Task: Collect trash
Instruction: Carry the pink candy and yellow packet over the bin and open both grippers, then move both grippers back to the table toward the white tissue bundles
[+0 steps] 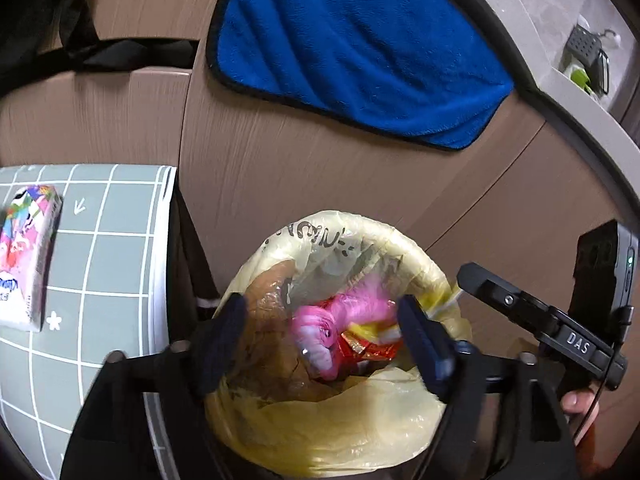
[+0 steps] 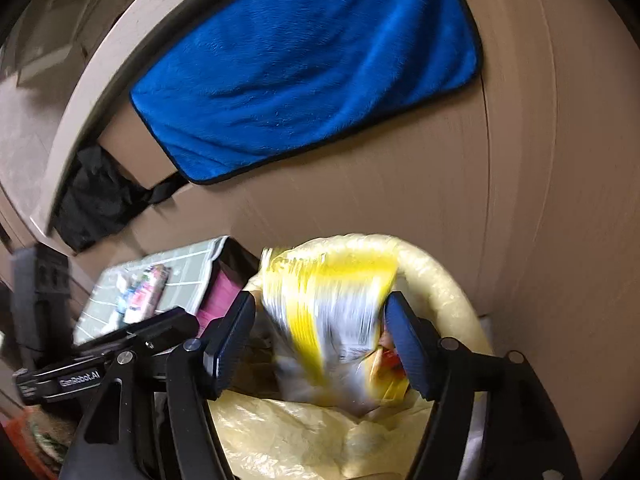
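A trash bin lined with a pale yellow plastic bag (image 1: 320, 420) stands on the brown floor; it also shows in the right wrist view (image 2: 440, 272). Inside lie a pink plastic bag (image 1: 340, 320) and a red wrapper (image 1: 368, 350). My left gripper (image 1: 320, 344) hovers open and empty over the bin's mouth. My right gripper (image 2: 320, 344) is open over the bin, and a blurred yellow-and-white wrapper (image 2: 328, 304) sits between its fingers, above the bin. The right gripper's body (image 1: 560, 328) shows at the right in the left wrist view.
A grey gridded mat (image 1: 100, 260) on a low table lies left of the bin, with a colourful tissue pack (image 1: 28, 256) on it. A blue towel (image 1: 360, 48) lies on the floor beyond the bin. A black bag (image 2: 96, 200) sits by the wall.
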`<move>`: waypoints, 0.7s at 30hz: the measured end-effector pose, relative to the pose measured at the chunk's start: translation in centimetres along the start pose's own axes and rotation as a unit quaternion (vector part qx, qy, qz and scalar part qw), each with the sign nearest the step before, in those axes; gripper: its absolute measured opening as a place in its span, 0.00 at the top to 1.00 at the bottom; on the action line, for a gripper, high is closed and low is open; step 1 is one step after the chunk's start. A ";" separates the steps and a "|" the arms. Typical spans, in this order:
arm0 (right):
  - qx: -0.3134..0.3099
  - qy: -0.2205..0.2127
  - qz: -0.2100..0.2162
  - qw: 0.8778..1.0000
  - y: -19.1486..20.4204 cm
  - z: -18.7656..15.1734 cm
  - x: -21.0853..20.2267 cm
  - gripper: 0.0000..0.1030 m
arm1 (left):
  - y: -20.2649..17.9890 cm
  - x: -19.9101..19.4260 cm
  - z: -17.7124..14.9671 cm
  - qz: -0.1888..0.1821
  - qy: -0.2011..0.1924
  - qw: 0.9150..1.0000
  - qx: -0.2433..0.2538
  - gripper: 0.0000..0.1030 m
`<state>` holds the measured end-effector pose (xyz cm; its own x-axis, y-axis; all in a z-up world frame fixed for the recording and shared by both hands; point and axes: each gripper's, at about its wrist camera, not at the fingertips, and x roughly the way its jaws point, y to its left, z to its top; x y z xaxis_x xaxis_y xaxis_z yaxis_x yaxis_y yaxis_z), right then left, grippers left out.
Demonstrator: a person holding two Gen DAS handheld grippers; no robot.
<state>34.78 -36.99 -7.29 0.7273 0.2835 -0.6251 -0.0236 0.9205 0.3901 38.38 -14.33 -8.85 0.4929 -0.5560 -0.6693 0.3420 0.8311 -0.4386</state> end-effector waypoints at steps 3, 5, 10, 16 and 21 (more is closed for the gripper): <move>0.003 -0.005 0.003 1.000 -0.2 -0.1 -0.3 0.36 | 0.2 -0.6 0.3 0.005 -0.005 1.000 -0.006 0.21; 0.004 -0.010 0.002 1.000 -0.1 0.0 -0.7 0.35 | 0.5 -1.8 0.4 0.009 -0.016 1.000 -0.009 0.20; -0.003 -0.018 0.026 0.999 1.2 0.1 -1.9 0.34 | 1.9 -6.2 0.0 0.046 -0.055 0.997 0.006 0.20; -0.038 -0.022 0.070 0.997 5.1 -0.3 -2.4 0.34 | 7.2 -11.8 -1.4 0.119 -0.082 0.990 0.011 0.20; -0.064 -0.018 0.085 0.994 9.1 -1.3 -0.7 0.34 | 14.9 -14.7 -1.7 0.175 -0.095 0.978 -0.056 0.17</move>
<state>33.16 -28.47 -4.18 0.7291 0.4310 -0.5316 -0.2348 0.8872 0.3973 34.88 6.22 -6.58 0.7083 -0.2202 -0.6707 0.0411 0.9614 -0.2722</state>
